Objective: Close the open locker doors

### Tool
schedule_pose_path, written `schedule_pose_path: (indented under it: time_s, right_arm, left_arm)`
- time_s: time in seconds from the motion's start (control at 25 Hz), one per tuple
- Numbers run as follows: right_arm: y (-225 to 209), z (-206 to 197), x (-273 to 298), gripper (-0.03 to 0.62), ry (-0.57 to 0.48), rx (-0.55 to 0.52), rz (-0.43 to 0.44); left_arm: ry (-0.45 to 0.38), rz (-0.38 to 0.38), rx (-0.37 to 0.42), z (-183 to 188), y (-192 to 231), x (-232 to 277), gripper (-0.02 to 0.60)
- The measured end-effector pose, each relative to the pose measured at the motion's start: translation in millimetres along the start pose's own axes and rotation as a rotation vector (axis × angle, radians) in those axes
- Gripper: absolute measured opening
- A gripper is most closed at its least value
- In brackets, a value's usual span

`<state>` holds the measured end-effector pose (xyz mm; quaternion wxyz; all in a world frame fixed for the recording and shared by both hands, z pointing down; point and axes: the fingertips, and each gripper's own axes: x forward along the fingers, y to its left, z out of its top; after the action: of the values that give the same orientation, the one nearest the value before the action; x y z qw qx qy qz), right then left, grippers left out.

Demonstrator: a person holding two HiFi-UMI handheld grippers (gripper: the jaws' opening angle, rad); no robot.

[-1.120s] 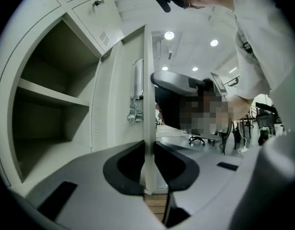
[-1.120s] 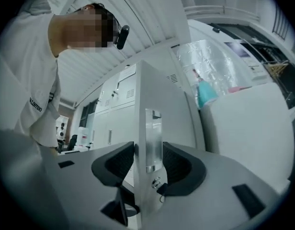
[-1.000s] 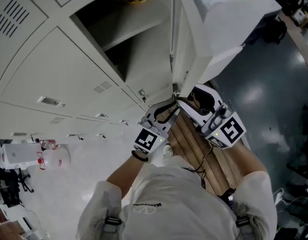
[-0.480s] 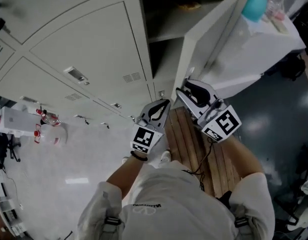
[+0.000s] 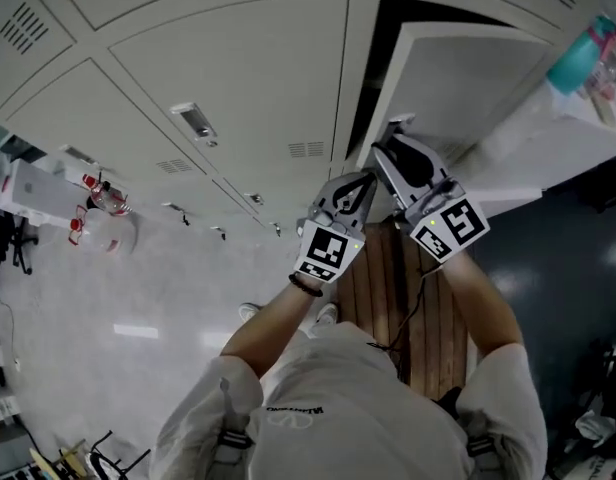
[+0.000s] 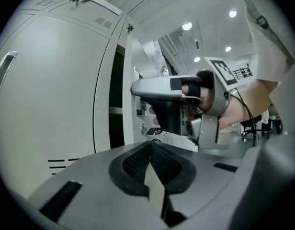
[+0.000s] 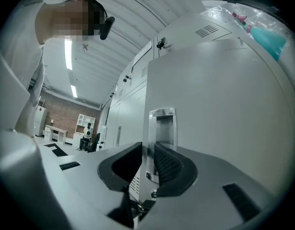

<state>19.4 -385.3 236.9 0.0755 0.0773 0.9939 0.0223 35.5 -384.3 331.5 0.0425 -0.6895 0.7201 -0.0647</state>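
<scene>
Along locker bank (image 5: 228, 78), other doors lying flush; one locker door (image 5: 466, 80) at right standing part-way out, dark gap (image 5: 373, 78) showing beside it. I am holding right gripper (image 7: 147, 164) on that door's free edge, close by recessed handle (image 7: 162, 126). Its jaws have just been closing, edge sitting between pads, pads seeming to press it. Gripping far from hinge should be giving best leverage for swinging door home. I am carrying left gripper (image 6: 151, 163) clenched on nothing, hovering just beside right, likely as blunt pusher if needed
</scene>
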Motion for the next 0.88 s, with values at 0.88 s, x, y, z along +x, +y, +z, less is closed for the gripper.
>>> schedule_pose_path:
  time_s: [0.88]
  right_arm:
    - [-45.2,-17.0,39.2,0.040,0.003,-0.022,-0.205]
  left_arm:
    - [0.065,0.166,0.018,-23.9,55.1,53.7,0.003]
